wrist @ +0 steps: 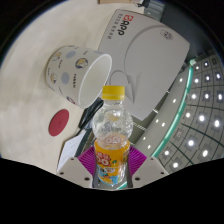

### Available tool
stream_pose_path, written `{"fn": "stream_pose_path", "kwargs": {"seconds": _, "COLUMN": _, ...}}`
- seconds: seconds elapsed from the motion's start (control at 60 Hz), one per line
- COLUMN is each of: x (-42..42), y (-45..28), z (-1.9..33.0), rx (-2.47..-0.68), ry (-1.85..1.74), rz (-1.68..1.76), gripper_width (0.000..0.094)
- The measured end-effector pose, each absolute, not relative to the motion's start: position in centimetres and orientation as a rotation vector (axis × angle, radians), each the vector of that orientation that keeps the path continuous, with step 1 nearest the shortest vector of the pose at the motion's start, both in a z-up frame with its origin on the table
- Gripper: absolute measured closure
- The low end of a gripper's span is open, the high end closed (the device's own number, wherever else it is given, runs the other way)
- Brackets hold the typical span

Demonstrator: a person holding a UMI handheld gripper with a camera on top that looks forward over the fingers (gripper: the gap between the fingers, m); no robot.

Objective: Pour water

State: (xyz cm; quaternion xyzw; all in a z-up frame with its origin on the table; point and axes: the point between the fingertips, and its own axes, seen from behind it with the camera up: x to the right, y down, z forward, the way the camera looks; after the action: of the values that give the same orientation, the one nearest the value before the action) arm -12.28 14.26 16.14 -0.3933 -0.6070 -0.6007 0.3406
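The gripper point(112, 172) clamps an upright bottle point(113, 135). Beyond the bottle, a tilted cup point(78, 74) rests on a white table point(30, 120), by a white box point(150, 50).

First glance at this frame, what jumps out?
The clear bottle with a yellow cap and orange label, clamped upright between the gripper fingers, dominates the view. Just beyond it a patterned paper cup appears tipped on its side, its mouth facing the bottle. Next to the cup sits a red disc, and behind lies a white box with red lettering.
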Motion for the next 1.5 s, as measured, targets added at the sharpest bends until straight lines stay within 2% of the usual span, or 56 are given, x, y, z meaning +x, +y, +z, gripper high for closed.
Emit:
{"fn": "stream_pose_path", "kwargs": {"seconds": 0.2, "x": -13.5, "y": 14.1, "z": 16.8, "rx": -1.064, "ry": -1.537, "rz": -1.483, "gripper_width": 0.0546}}
{"fn": "stream_pose_path", "kwargs": {"seconds": 0.483, "x": -12.9, "y": 12.8, "z": 20.4, "rx": -1.495, "ry": -0.992, "rz": -0.909, "gripper_width": 0.0545}}
{"fn": "stream_pose_path", "kwargs": {"seconds": 0.667, "x": -11.7, "y": 14.0, "z": 19.4, "rx": -1.743, "ry": -0.569, "rz": -0.424, "gripper_width": 0.0542}}
{"fn": "stream_pose_path", "kwargs": {"seconds": 0.867, "x": -11.9, "y": 17.5, "z": 14.2, "rx": -1.874, "ry": -0.244, "rz": 0.067, "gripper_width": 0.0543}}
{"fn": "stream_pose_path", "kwargs": {"seconds": 1.1, "x": -11.2, "y": 18.6, "z": 5.9, "rx": -1.966, "ry": -0.180, "rz": 0.131, "gripper_width": 0.0538}}
{"fn": "stream_pose_path", "kwargs": {"seconds": 1.167, "x": -11.0, "y": 18.7, "z": 6.3, "rx": -1.908, "ry": -0.175, "rz": 0.144, "gripper_width": 0.0525}}
{"fn": "stream_pose_path", "kwargs": {"seconds": 1.283, "x": -11.3, "y": 18.6, "z": 6.5, "rx": -1.880, "ry": -0.197, "rz": 0.119, "gripper_width": 0.0438}}
{"fn": "stream_pose_path", "kwargs": {"seconds": 1.35, "x": -10.9, "y": 18.4, "z": 5.6, "rx": -1.924, "ry": -0.201, "rz": 0.090, "gripper_width": 0.0380}}
{"fn": "stream_pose_path", "kwargs": {"seconds": 1.383, "x": -10.7, "y": 18.2, "z": 4.7, "rx": -1.967, "ry": -0.201, "rz": 0.077, "gripper_width": 0.0307}}
{"fn": "stream_pose_path", "kwargs": {"seconds": 1.45, "x": -10.4, "y": 17.4, "z": 4.4, "rx": -2.019, "ry": -0.167, "rz": 0.082, "gripper_width": 0.0084}}
{"fn": "stream_pose_path", "kwargs": {"seconds": 1.467, "x": -10.4, "y": 17.1, "z": 4.5, "rx": -2.027, "ry": -0.156, "rz": 0.087, "gripper_width": 0.0062}}
{"fn": "stream_pose_path", "kwargs": {"seconds": 1.5, "x": -10.2, "y": 16.4, "z": 4.8, "rx": -2.042, "ry": -0.141, "rz": 0.098, "gripper_width": 0.0081}}
